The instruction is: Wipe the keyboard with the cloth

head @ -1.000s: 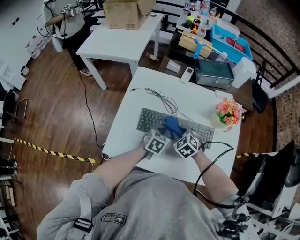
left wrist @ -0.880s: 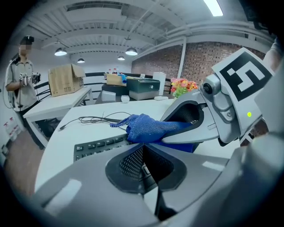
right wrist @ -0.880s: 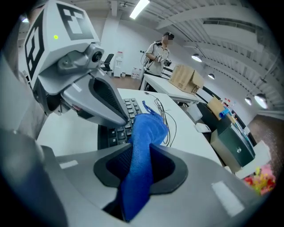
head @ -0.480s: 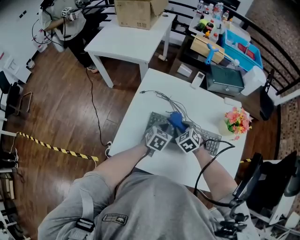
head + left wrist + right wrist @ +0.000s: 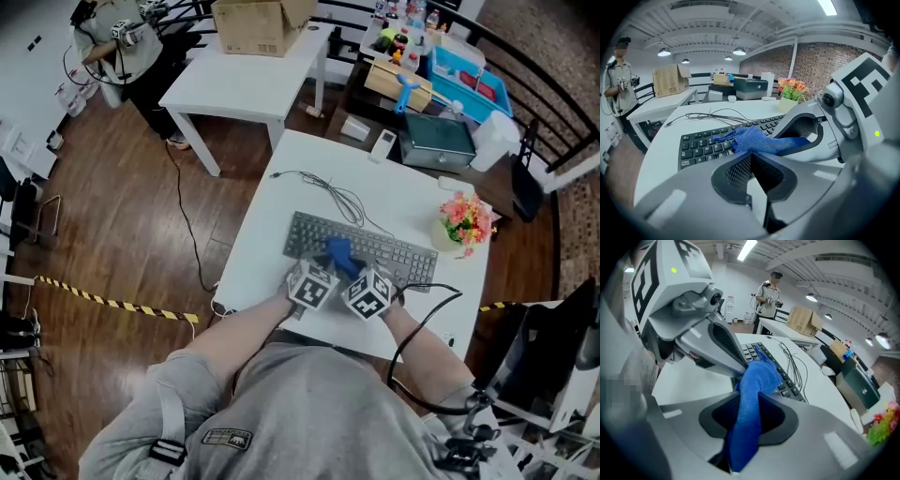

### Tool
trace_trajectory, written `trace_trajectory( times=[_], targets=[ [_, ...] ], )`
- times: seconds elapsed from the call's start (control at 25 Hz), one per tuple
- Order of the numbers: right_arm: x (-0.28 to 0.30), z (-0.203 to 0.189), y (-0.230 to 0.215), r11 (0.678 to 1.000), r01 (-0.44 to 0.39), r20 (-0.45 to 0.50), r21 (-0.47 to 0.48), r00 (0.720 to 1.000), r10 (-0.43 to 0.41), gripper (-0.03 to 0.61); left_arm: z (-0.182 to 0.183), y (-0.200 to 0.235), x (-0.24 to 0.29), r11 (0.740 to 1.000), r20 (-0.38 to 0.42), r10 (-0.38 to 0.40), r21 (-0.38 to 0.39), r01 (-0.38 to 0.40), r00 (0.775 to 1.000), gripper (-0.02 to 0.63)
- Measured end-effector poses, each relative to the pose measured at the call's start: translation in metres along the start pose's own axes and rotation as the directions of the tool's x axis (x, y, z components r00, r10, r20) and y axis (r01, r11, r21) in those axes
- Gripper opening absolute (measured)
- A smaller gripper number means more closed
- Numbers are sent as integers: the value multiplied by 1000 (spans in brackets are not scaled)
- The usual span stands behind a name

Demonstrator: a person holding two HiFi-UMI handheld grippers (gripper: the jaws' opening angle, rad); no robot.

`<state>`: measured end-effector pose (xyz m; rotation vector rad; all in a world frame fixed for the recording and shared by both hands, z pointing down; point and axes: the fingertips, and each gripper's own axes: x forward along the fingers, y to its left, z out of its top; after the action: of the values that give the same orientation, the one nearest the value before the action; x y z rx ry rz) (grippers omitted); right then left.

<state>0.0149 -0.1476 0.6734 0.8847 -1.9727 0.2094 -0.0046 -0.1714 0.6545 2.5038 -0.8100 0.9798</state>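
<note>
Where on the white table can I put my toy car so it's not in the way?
Bare table between the keyboard cable and the potted flowers, or the strip left of the keyboard. It is crowded at the near edge around the blue cloth.

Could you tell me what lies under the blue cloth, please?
The cloth rests on the keyboard. The part of the keyboard right beneath it is covered and cannot be seen.

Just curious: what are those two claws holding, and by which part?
The right gripper grips the blue cloth by its bunched middle; the left gripper holds nothing.
</note>
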Motion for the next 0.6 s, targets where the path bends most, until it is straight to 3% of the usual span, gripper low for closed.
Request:
trace_trajectory(
  times=[0.28, 0.6],
  targets=[
    [-3, -7, 14, 999, -30, 3, -19, 1000, 30, 112, -19, -8, -8, 1000, -19, 4, -8, -4, 1000, -6],
    [13, 31, -21, 1000, 7, 23, -22, 1000, -6, 112, -6, 31, -8, 999, 10, 32, -35, -31, 999, -6]
  ],
)
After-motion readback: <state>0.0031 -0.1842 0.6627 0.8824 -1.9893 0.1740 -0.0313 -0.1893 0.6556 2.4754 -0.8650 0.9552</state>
